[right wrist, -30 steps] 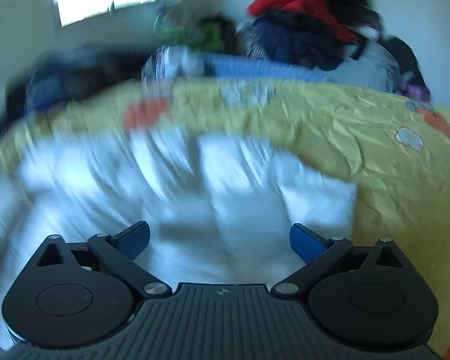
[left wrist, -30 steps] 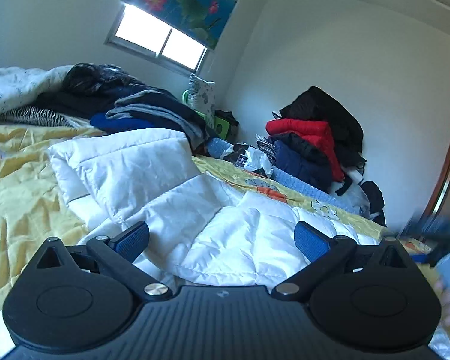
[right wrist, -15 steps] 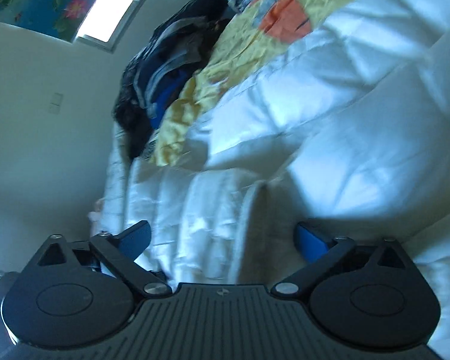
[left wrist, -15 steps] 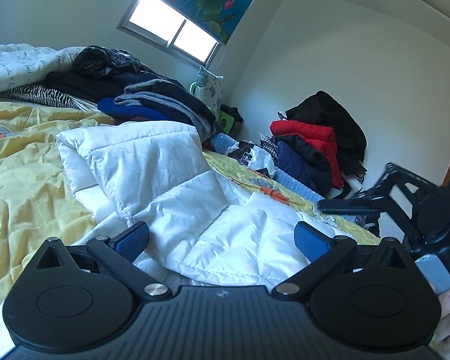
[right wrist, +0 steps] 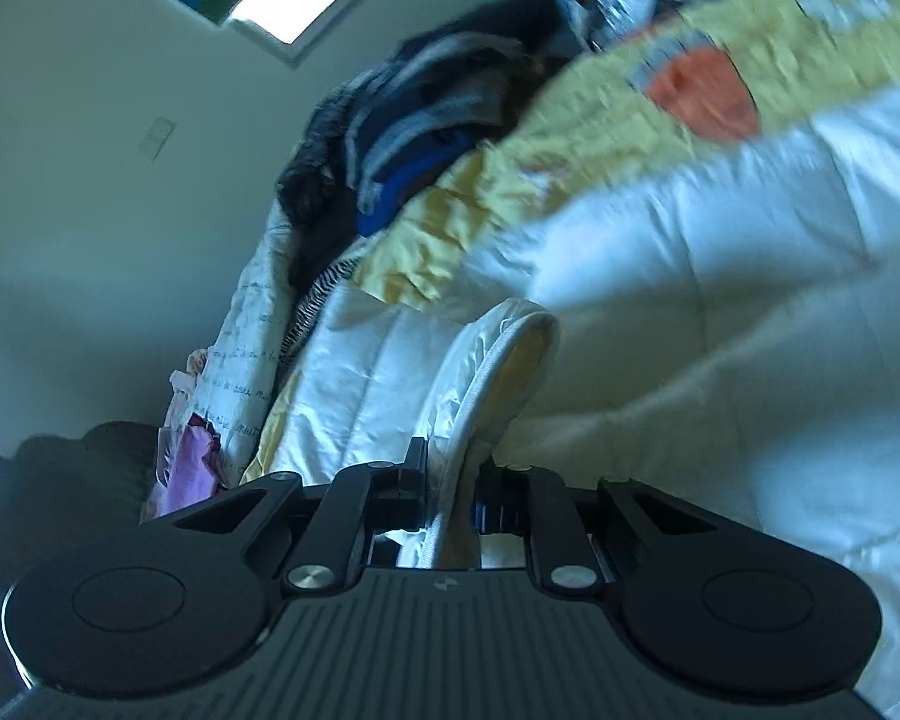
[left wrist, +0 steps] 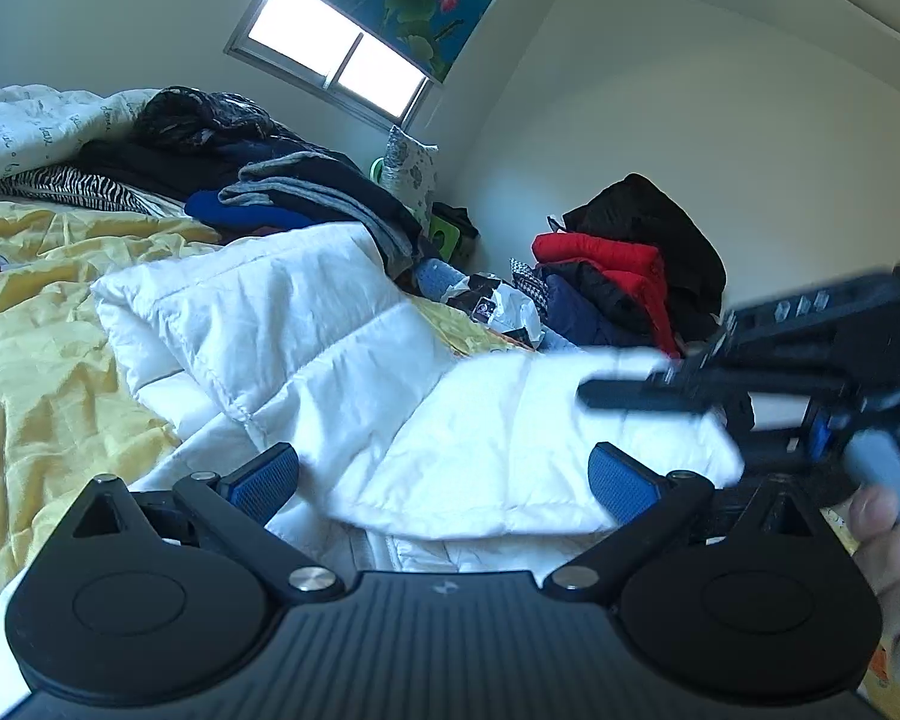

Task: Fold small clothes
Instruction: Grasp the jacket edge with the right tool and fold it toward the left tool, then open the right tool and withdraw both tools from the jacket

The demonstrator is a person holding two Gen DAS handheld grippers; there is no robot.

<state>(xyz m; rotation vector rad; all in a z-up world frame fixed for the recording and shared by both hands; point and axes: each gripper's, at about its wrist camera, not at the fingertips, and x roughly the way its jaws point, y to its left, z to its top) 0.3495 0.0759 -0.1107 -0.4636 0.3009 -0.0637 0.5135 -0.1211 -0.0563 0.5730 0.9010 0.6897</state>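
The right hand-held gripper (right wrist: 450,504) is closing on the white jacket's (left wrist: 342,348) hem, while the left hand-held gripper (left wrist: 444,480), wide open, hovers over its middle.

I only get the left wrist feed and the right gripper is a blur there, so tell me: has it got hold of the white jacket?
Observer: Yes. In the right wrist view the right gripper has its jaws closing on the piped edge of the white jacket, and the fabric sits between them.
Operator: Which part of the jacket is that?
Observer: A looped opening with white piping, perhaps a cuff or armhole; I cannot tell which.
Operator: Anything past the bed's far side?
Observer: A lilac cloth hangs beside the script-printed quilt.
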